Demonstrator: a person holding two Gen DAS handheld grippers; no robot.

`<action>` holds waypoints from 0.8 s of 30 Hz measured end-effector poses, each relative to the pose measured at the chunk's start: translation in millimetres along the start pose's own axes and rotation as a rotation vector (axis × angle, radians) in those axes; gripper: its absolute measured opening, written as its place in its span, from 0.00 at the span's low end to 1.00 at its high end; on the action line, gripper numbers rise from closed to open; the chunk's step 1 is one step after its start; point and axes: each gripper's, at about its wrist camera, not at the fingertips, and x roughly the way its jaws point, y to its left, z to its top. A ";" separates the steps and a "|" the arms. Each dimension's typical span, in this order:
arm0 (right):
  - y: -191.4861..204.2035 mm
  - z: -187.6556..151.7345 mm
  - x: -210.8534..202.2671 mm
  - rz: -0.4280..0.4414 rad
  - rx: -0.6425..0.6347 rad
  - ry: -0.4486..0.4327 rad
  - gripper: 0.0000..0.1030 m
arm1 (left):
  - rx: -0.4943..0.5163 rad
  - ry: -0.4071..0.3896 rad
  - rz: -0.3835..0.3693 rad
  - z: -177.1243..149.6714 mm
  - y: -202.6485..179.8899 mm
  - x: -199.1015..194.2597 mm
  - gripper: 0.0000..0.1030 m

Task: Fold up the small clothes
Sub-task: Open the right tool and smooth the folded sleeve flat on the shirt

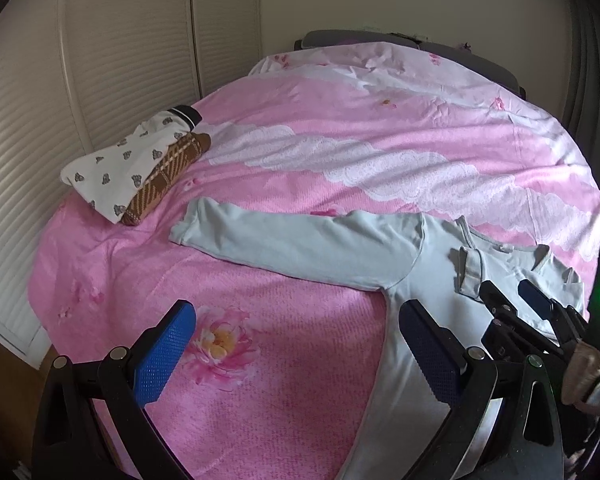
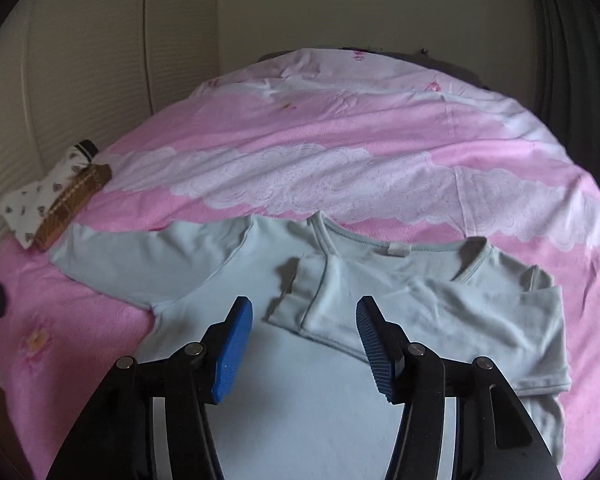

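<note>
A pale blue long-sleeved shirt (image 2: 228,276) of smooth knit lies flat on the pink flowered bed (image 2: 300,148), collar toward the headboard, its long axis crosswise: one sleeve (image 1: 300,244) stretches toward the left edge, the other is folded over the chest. Both the left gripper (image 1: 296,356) and the right gripper (image 2: 304,344) hover above it, jaws apart and holding nothing. Near the left edge sits a folded pile: white printed cloth (image 1: 112,172) on brown checked cloth (image 1: 164,176).

A pink bedspread (image 1: 284,344) with white lace-like bands and printed flowers covers the bed. A large pink flower print (image 1: 220,340) sits at about 7 o'clock in the left wrist view. Pale slatted cupboard doors (image 1: 120,60) stand at 10 o'clock. A dark headboard (image 1: 380,36) edges the bed at 12 o'clock. Dark curtains (image 2: 572,40) hang at 2 o'clock.
</note>
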 end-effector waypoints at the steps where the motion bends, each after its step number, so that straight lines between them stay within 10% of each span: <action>1: 0.7 -0.3 1.5 0.011 -0.011 0.005 0.54 | 0.001 0.004 0.000 -1.0 -0.4 1.8 1.00; 24: 17.2 -2.8 44.8 0.019 -0.065 0.126 0.12 | -0.067 0.036 0.007 -6.1 29.7 17.3 1.00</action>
